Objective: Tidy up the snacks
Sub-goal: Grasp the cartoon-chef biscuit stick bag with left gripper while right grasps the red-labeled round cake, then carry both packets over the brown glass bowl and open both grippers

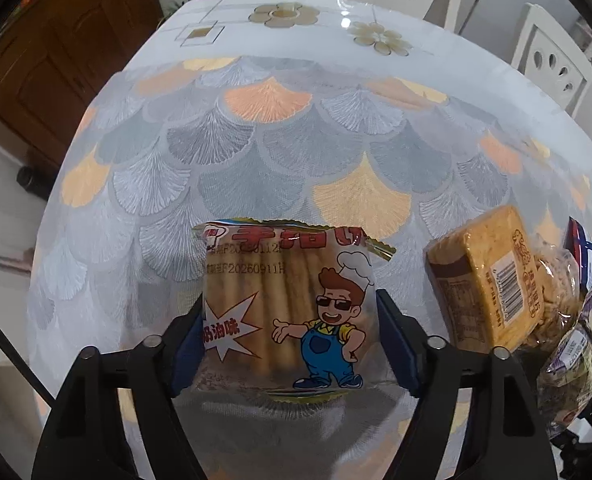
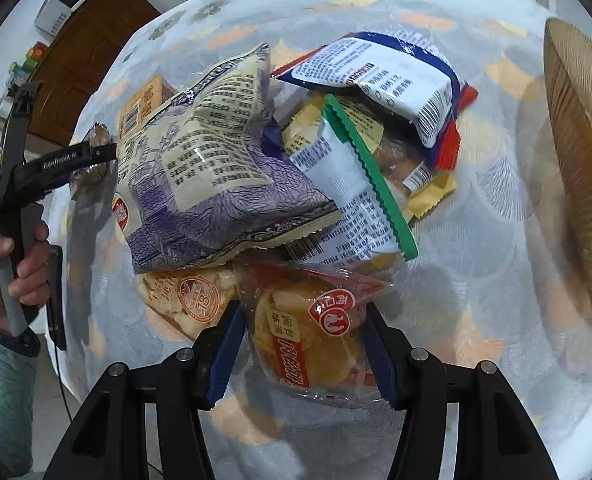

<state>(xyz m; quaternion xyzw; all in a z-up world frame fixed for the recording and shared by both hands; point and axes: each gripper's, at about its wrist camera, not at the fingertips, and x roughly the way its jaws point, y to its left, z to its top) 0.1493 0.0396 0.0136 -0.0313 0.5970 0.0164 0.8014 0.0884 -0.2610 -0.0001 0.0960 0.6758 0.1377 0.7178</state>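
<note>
My left gripper (image 1: 288, 312) is shut on a clear pack of finger biscuits (image 1: 284, 304) with a cartoon chef on it, held above the tablecloth. A yellow cracker pack (image 1: 484, 276) lies to its right. My right gripper (image 2: 304, 352) is shut on a clear pack of orange meat-floss bread (image 2: 312, 332) at the near edge of a snack pile. The pile holds a purple and cream bag (image 2: 212, 172), a green-edged white bag (image 2: 360, 184) and a blue, white and red bag (image 2: 396, 76). The left gripper also shows at the left of the right wrist view (image 2: 96, 156).
A woven basket (image 2: 580, 168) stands at the right edge. The fan-patterned tablecloth (image 1: 280, 152) stretches far ahead of the left gripper. White chairs (image 1: 552, 56) stand behind the table. A brown door (image 1: 56, 52) is at the left.
</note>
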